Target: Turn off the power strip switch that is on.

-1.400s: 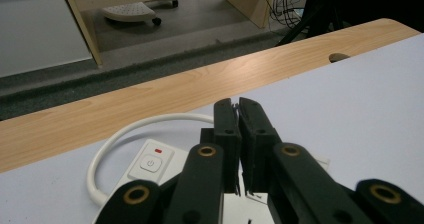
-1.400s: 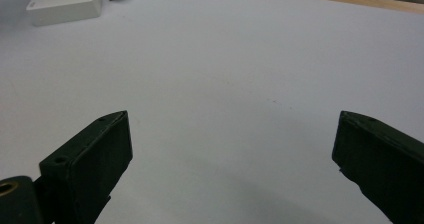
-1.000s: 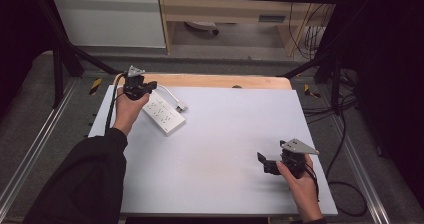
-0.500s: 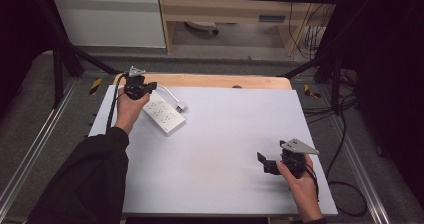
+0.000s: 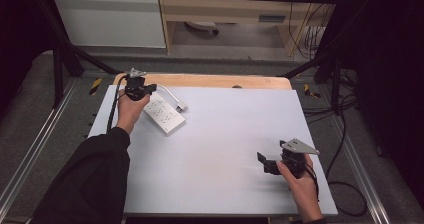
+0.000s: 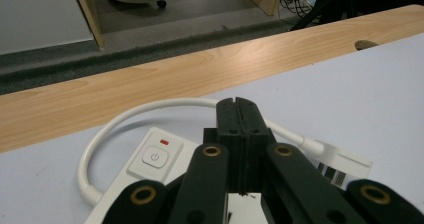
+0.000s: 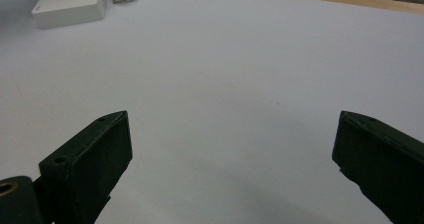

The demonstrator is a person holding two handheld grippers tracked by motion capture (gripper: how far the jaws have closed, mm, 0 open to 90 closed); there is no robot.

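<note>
**At the far-left corner, we have the power strip under our closed jaws**

At the far-left corner of the white table (image 5: pixel 225 149), we hold the left gripper (image 5: pixel 148 88) over the power strip (image 5: pixel 163 114), jaws pressed together with nothing between them, just above its switch end. The rocker button (image 6: pixel 154 157) looks unpressed to us, so the work seems barely begun. Our right gripper (image 5: pixel 265 163) waits well apart, jaws spread wide and empty. The strip is a smooth white plastic slab; its round cord (image 6: pixel 125 119) loops to a flat plug (image 6: pixel 345 161).
</note>
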